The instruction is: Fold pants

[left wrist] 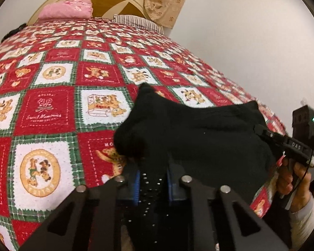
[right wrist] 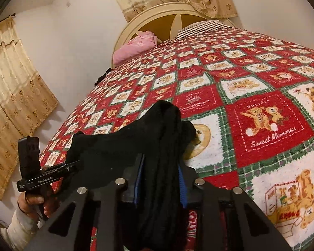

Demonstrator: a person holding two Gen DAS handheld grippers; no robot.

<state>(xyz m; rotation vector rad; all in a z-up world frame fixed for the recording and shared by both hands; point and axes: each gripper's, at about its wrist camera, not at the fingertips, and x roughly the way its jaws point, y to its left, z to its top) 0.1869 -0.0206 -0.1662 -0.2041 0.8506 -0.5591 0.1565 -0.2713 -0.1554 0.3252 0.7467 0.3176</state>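
Note:
The black pants (left wrist: 198,138) hang stretched between my two grippers, held above the near end of the bed. My left gripper (left wrist: 151,179) is shut on one bunched end of the pants, with black cloth between its blue pads. My right gripper (right wrist: 160,179) is shut on the other end of the pants (right wrist: 123,146). Cloth bulges up past each gripper's fingers. The right gripper's body (left wrist: 291,144) shows at the right of the left wrist view. The left gripper's body (right wrist: 41,177) shows at the left of the right wrist view.
The bed carries a red, white and green teddy-bear quilt (left wrist: 58,96). A pink folded cloth (left wrist: 67,9) and a striped pillow (left wrist: 136,22) lie by the cream headboard (right wrist: 157,14). Beige curtains (right wrist: 12,96) hang on the white walls.

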